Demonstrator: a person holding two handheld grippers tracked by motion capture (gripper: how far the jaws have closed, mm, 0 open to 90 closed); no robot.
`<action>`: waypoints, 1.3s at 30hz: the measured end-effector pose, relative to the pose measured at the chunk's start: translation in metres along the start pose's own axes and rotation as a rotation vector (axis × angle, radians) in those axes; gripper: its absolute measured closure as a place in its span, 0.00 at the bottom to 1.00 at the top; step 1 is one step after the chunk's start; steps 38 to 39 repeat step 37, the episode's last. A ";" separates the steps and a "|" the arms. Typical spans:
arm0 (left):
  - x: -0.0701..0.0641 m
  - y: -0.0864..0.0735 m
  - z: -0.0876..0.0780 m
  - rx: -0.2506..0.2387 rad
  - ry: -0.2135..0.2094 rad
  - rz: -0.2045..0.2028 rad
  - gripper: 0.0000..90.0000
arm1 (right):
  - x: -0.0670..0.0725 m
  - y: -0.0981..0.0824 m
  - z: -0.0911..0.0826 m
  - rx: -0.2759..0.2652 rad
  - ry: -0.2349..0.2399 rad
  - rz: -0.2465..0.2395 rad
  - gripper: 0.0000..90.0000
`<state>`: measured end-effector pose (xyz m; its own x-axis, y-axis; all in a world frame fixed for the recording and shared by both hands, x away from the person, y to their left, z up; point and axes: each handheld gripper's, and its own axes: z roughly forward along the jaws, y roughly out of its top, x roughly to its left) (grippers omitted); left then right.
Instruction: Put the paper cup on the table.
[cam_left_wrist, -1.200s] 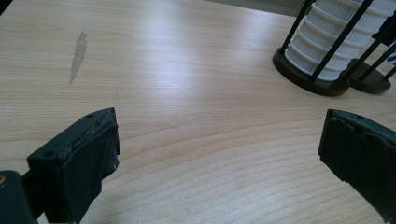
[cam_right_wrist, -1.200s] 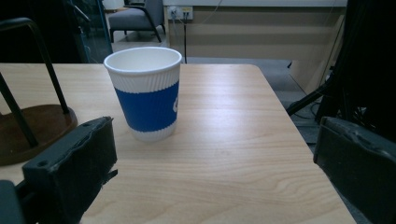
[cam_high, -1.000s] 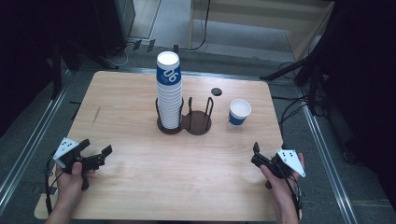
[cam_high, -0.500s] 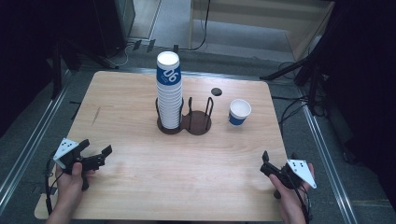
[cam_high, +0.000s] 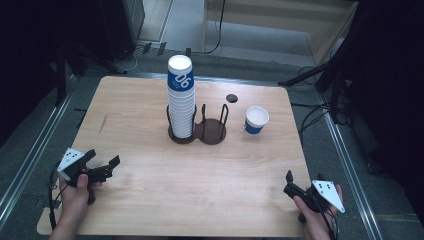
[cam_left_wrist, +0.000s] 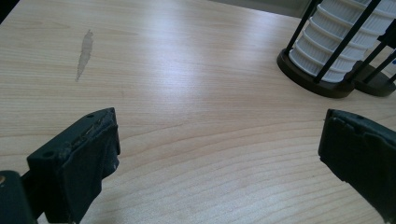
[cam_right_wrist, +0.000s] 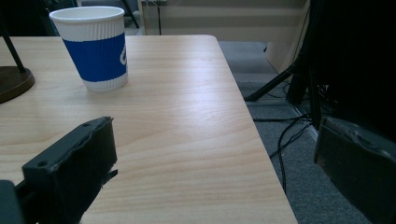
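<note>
High view has both grippers parked low near the person's edge of the desk (cam_high: 150, 120), left gripper (cam_high: 106, 166) at the left corner and right gripper (cam_high: 289, 181) way over at the right corner, each with its jaws spread wide and nothing between them. The loose blue-and-white cup (cam_high: 256, 120) stands upright by itself toward the far right of the desk, just beside the two-ring cup holder (cam_high: 210, 131), and the tall cup stack (cam_high: 181, 97) fills the holder's left ring while the right ring sits empty. Right gripper view puts that single cup (cam_right_wrist: 97, 48) up ahead and off to the left of the open jaws, well apart from them. So I'd call this the very start of a reach, nothing grabbed yet. My guess is the right gripper goes next: move forward, turn a bit left to line up on the cup, straddle its ribbed wall and close gently, since a paper cup crushes or tips easily.
</note>
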<state>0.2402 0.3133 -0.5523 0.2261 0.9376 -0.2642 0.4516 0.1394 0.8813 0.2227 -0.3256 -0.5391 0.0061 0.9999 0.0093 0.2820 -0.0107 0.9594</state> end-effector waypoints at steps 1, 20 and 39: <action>0.000 0.000 0.000 -0.001 0.000 -0.001 0.00 | -0.001 -0.001 -0.001 -0.002 -0.001 0.000 0.00; -0.001 0.000 0.001 0.009 -0.004 0.008 0.00 | -0.005 -0.015 -0.021 -0.053 -0.033 -0.043 0.00; -0.001 0.001 0.001 0.016 0.001 0.010 0.00 | -0.003 -0.014 -0.021 0.040 -0.008 -0.002 0.01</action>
